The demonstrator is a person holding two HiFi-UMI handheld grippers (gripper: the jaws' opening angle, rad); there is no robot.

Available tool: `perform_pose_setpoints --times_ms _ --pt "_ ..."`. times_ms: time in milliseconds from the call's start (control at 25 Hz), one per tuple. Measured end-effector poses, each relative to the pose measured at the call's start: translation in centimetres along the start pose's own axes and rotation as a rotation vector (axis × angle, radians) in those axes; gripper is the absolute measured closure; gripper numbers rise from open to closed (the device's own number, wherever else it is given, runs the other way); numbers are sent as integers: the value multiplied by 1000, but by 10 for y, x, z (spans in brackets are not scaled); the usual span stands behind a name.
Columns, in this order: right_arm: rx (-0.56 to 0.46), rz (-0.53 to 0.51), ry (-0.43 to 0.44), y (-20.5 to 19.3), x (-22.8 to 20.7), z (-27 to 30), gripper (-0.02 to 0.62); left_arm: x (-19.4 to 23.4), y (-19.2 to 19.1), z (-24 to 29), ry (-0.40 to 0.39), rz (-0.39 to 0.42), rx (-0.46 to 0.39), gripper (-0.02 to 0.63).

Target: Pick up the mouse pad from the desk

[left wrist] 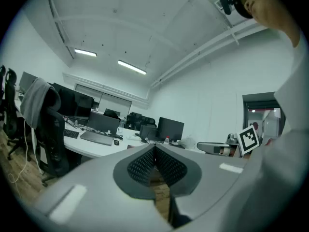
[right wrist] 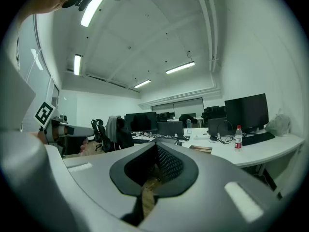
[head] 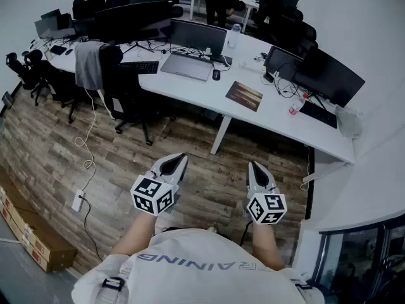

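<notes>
- Lying flat on the white desk (head: 190,88), the mouse pad (head: 244,95) has not been lifted. It sits near the desk's front edge, between a grey laptop (head: 187,66) and a dark monitor (head: 329,75), with nothing on top of it.
- Nothing touches the pad. A small mouse (head: 216,75) lies near its far left corner and a red-capped bottle (head: 295,106) stands off to its right, both clear of it.
- Both grippers are well apart from the desk, held level over the wooden floor (head: 126,163) in front of the person's body.
- The left gripper (head: 179,160) has its jaws pressed together at the tips and holds nothing; only floor shows behind the ribbed pads.
- The right gripper (head: 256,167) is likewise closed and empty. Its own view faces the desk, where the pad shows as a thin dark slab beyond the jaw tips.
- As I judge it, the task is at its very start and every step is left. The person has to reach the desk, open a gripper, close it on an edge of the pad and raise it.
- The pad's thin, flat edge will likely be the awkward part of the grasp.
</notes>
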State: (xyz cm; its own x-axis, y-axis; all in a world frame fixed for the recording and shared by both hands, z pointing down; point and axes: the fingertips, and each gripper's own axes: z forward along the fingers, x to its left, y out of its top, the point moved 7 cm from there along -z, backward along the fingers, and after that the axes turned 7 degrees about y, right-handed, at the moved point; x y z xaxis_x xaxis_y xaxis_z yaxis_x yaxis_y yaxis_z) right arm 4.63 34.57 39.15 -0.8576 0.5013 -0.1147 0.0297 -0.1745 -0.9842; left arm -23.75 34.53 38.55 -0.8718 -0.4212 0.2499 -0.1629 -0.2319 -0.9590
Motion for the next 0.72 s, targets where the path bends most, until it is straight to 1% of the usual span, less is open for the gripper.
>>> perform_pose_setpoints --times_ms 160,360,520,720 --pt "21 11 -10 -7 11 -2 586 7 -7 -6 -7 -11 31 606" --pt "26 8 -17 -9 19 2 586 16 -7 -7 -19 -12 38 606" --pt "8 30 -24 -9 27 5 586 24 -7 -11 -29 -13 39 606" --pt "34 -7 -24 -15 49 12 584 37 -12 -19 -42 -35 50 606"
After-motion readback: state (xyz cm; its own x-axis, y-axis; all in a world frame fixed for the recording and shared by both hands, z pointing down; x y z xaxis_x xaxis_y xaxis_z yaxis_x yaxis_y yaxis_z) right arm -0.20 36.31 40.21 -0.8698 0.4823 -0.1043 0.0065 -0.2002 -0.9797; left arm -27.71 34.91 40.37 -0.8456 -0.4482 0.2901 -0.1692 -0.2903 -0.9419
